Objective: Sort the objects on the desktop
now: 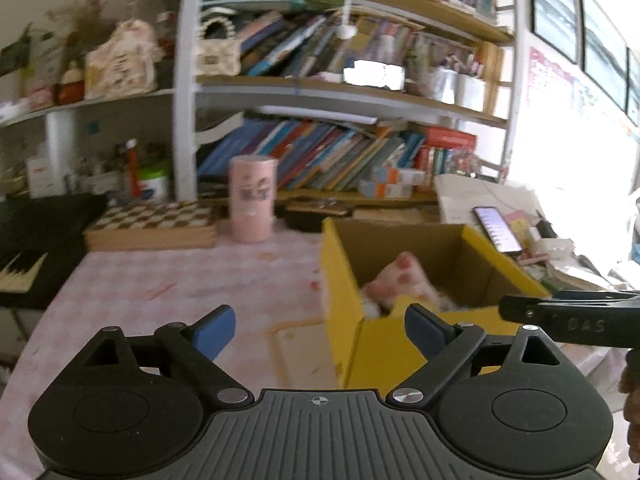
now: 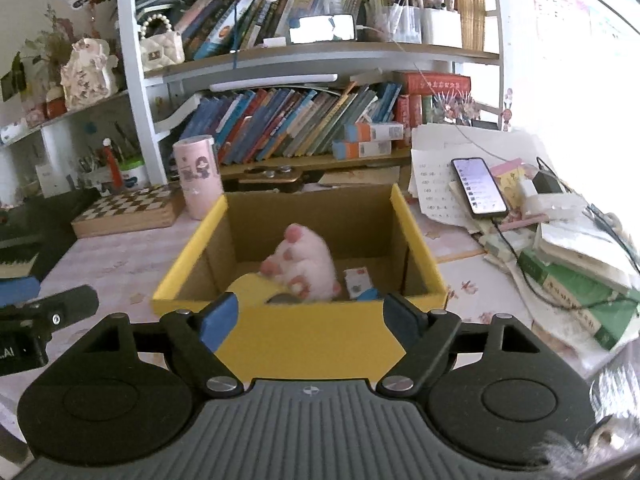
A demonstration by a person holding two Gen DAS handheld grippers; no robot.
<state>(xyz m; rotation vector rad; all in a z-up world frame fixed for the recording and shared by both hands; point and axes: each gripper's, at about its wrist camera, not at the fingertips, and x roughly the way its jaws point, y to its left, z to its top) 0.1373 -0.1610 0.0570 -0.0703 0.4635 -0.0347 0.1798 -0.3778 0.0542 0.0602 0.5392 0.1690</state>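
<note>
A yellow cardboard box (image 1: 340,248) (image 2: 416,236) stands open on the pink-clothed table (image 1: 180,280). Inside it lies a white plush paw with pink pads (image 1: 400,280) (image 2: 304,264), with a small card (image 2: 358,280) beside it. My left gripper (image 1: 318,320) is open and empty, hovering near the box's front left corner. My right gripper (image 2: 310,308) is also open and empty, just before the box's front wall. Each gripper shows at the edge of the other's view.
A pink tumbler (image 1: 252,200) (image 2: 198,176) and a chessboard (image 1: 152,220) (image 2: 124,208) sit behind the box to the left. A black keyboard (image 1: 24,248) lies far left. A lit phone (image 2: 478,186), papers and stacked books (image 2: 576,280) crowd the right. Bookshelves stand behind.
</note>
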